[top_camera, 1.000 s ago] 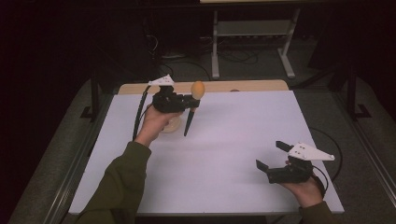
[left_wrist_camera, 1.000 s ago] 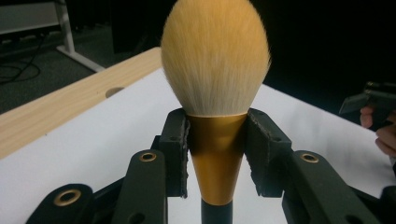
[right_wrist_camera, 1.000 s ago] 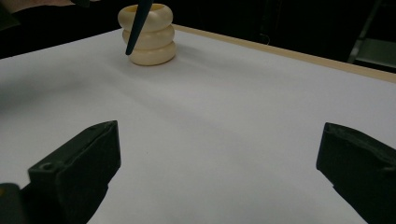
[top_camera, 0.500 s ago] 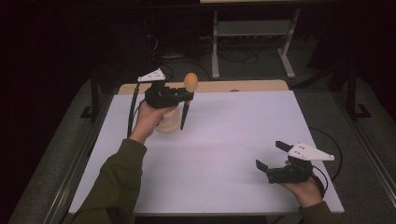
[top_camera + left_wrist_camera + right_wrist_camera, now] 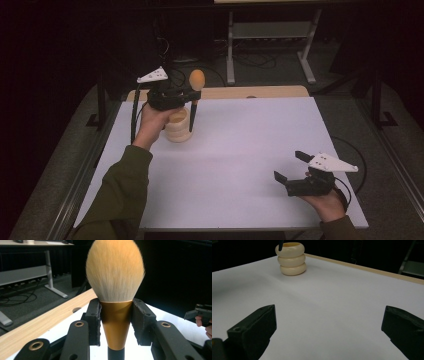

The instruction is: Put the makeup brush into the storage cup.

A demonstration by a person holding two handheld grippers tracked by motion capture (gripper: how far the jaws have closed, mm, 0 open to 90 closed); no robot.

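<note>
While the right gripper (image 5: 290,169) rests low at the near right corner of the white table (image 5: 250,150), its jaws stand wide apart with nothing between them, and the right gripper view looks across bare tabletop between the two black pads. Farther off, toward the far left of the table, sits a cream holder (image 5: 177,126) shaped like three stacked rings, open at the top. Just above and beside it the left gripper (image 5: 192,93) is held in the air, its jaws clamped on the gold ferrule of a makeup brush (image 5: 196,80). That brush stands upright, its pale orange bristle head (image 5: 115,268) on top and its dark handle hanging down beside the holder's rim. Beyond lies the table's wooden far edge (image 5: 260,92).
</note>
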